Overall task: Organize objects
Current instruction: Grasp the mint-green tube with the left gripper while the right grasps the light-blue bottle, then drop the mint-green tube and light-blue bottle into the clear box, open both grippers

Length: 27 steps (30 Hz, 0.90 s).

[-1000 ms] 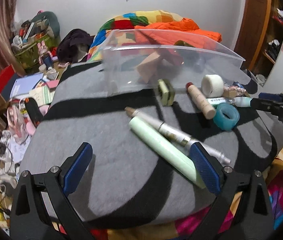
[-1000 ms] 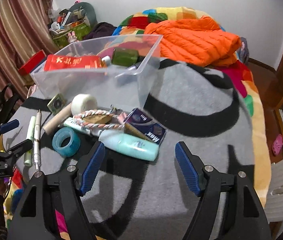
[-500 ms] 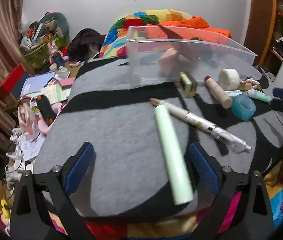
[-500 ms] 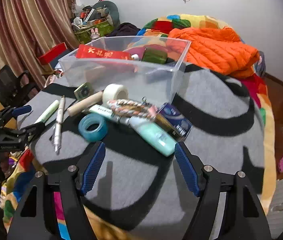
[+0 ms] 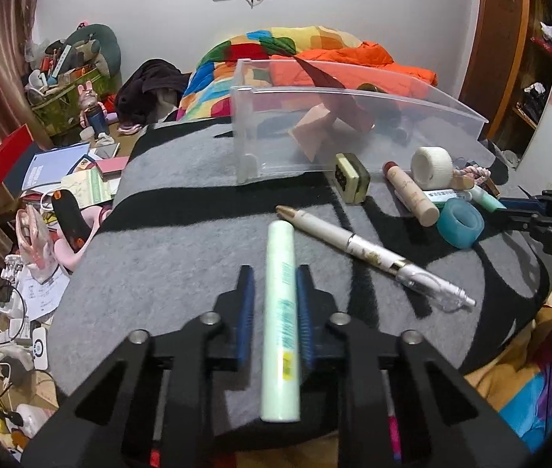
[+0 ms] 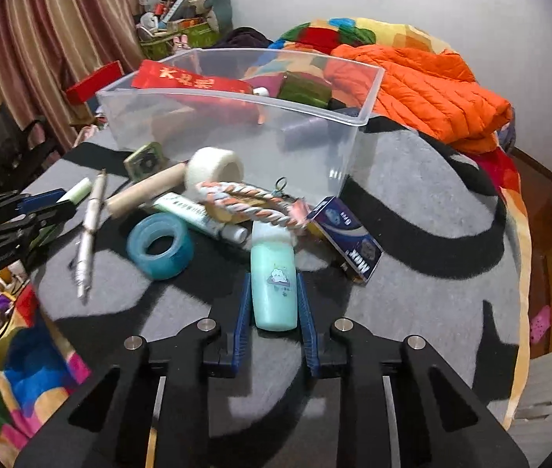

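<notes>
Left gripper (image 5: 272,292): I have the jaws closed in on the pale green tube (image 5: 282,312), a blue pad against each side of it — the tube runs lengthwise between the fingers and lies on the grey blanket (image 5: 167,257).
Right gripper (image 6: 274,296): my jaws are clamped on the teal bottle (image 6: 274,284), gripping its lower half; its cap end points toward the pile.
Clear bin (image 6: 237,132): it sits on the blanket beyond both grippers, with a red box (image 6: 190,80) and a dark green item (image 6: 303,89) inside.
White pen (image 5: 373,257): it lies on a slant just right of the green tube in my left view, its brown tip near the tube's far end.
Blue tape roll (image 6: 161,243): flat on the blanket, between the pen and the teal bottle.
White tape roll (image 6: 213,167): near the bin's front wall, touching the braided rope (image 6: 245,202).
Beige stick (image 6: 145,191): it lies angled beside the white roll, a small square green block (image 6: 145,162) just behind it.
White tube (image 6: 198,214): partly under the rope, just beyond the blue roll.
Dark blue carton (image 6: 346,238): right of the teal bottle, just in front of the bin's corner.
Orange jacket (image 6: 412,85): heaped behind the bin on the patchwork quilt (image 6: 315,35).
Floor clutter (image 5: 53,179): books and papers left of the blanket — details too small for me to tell.
</notes>
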Each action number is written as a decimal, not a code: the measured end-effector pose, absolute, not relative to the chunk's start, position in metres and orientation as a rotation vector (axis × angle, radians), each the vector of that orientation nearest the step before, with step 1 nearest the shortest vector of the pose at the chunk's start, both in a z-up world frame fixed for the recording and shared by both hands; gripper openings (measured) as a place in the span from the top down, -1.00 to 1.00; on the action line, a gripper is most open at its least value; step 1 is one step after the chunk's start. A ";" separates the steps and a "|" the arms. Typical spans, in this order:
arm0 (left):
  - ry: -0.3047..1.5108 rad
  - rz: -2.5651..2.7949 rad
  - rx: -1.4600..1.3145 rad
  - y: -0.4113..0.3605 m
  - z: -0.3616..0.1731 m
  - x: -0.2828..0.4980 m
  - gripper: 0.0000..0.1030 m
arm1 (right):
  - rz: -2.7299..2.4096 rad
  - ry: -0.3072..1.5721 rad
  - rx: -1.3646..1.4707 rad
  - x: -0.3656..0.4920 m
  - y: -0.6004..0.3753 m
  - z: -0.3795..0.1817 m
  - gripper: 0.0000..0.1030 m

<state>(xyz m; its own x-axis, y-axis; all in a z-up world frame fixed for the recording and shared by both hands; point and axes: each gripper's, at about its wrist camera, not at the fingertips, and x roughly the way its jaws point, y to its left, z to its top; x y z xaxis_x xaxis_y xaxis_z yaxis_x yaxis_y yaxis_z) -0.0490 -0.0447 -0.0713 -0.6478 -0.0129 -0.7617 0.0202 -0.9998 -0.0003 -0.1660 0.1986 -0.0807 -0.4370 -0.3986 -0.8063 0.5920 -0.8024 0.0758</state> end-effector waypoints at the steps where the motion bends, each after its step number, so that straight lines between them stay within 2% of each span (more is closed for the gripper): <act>1: 0.015 -2.834 1.310 -0.045 -0.071 -0.048 0.71 | -2.237 0.295 1.173 -0.166 0.199 -0.081 0.59; 9: 0.040 -2.823 1.301 -0.049 -0.069 -0.041 0.71 | -2.247 0.229 1.190 -0.176 0.190 -0.083 0.58; 18: 0.055 -2.865 1.216 -0.046 -0.048 -0.037 0.71 | -2.292 0.154 1.179 -0.149 0.212 -0.076 0.58; 27: 0.095 -2.937 1.094 -0.041 -0.016 -0.056 0.71 | -2.382 0.030 1.058 -0.146 0.236 -0.035 0.58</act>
<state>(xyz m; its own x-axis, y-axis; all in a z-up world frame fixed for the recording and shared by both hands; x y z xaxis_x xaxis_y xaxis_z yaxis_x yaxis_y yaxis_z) -0.0556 -0.0410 -0.0162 -0.7567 0.0158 -0.6536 0.0265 -0.9981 -0.0549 -0.1457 0.2365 -0.0346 -0.5540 -0.4569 -0.6959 0.4745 -0.8601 0.1870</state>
